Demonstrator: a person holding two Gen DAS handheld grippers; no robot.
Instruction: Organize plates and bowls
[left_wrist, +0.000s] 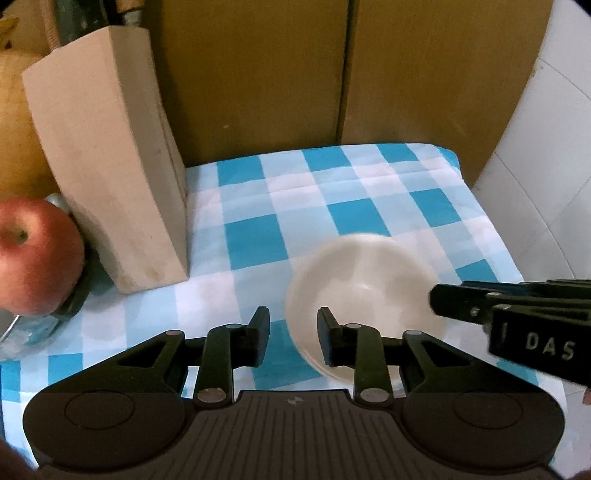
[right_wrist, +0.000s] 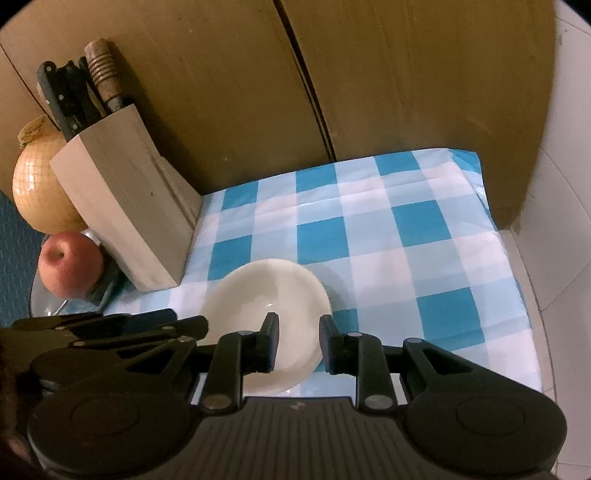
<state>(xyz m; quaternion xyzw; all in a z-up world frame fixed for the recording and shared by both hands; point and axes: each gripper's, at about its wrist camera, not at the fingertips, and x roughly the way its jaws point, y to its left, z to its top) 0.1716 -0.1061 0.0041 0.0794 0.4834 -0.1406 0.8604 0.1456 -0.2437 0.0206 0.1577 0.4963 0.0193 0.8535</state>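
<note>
Checked blue cloth (right_wrist: 406, 236) before cardboard (right_wrist: 388, 74) bears a bowl (right_wrist: 266, 295); both grippers' fingers apart.

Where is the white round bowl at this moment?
The white round bowl sits on the blue-and-white checked cloth, right of the pale wooden knife block, in both wrist views, with both grippers at its near rim.

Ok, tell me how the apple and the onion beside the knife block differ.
The apple is red with a stem dimple on top; the onion is pale yellow with fine lines down its dry skin. The apple looks smaller and sits nearer the camera on a plate; the onion stands behind it. Both are round and lie left of the knife block, off the checked cloth.
</note>
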